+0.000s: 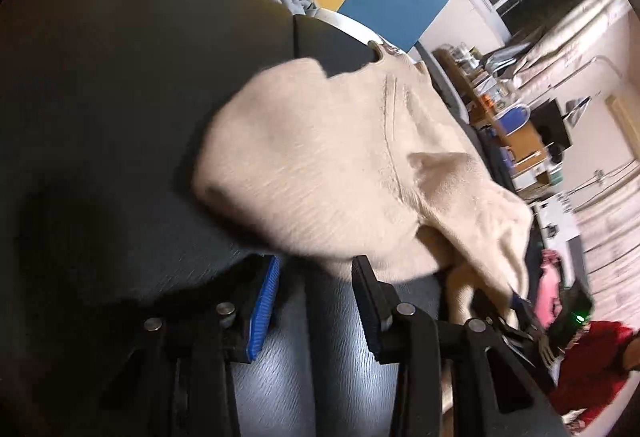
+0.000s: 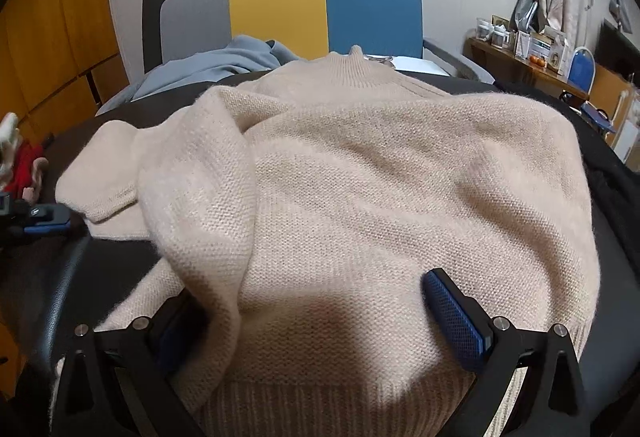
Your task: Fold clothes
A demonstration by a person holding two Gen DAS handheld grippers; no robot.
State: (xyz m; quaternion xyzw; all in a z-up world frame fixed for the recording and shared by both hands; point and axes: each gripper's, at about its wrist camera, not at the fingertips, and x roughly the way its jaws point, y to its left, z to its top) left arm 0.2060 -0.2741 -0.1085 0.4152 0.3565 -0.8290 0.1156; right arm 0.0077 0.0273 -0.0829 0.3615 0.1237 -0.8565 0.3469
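A beige knit sweater (image 2: 380, 177) lies spread on a dark padded surface (image 2: 620, 317), collar at the far side and ribbed hem nearest me. One sleeve is folded across its left part. My right gripper (image 2: 308, 289) stands wide open over the hem. The right pad's blue face is bare, and the left finger is partly buried under the sleeve fold. In the left wrist view the sweater (image 1: 340, 165) is blurred, with a cuff end just ahead of my left gripper (image 1: 316, 265). That gripper is open, with nothing between its pads. It also shows as the left gripper (image 2: 40, 221) at the right wrist view's left edge.
A grey-blue garment (image 2: 224, 65) lies bunched behind the sweater, in front of a grey, yellow and blue chair back (image 2: 324, 5). Red and pink items (image 2: 24, 161) sit off the surface's left side. A cluttered wooden shelf (image 2: 520, 57) and blue chair stand at the right.
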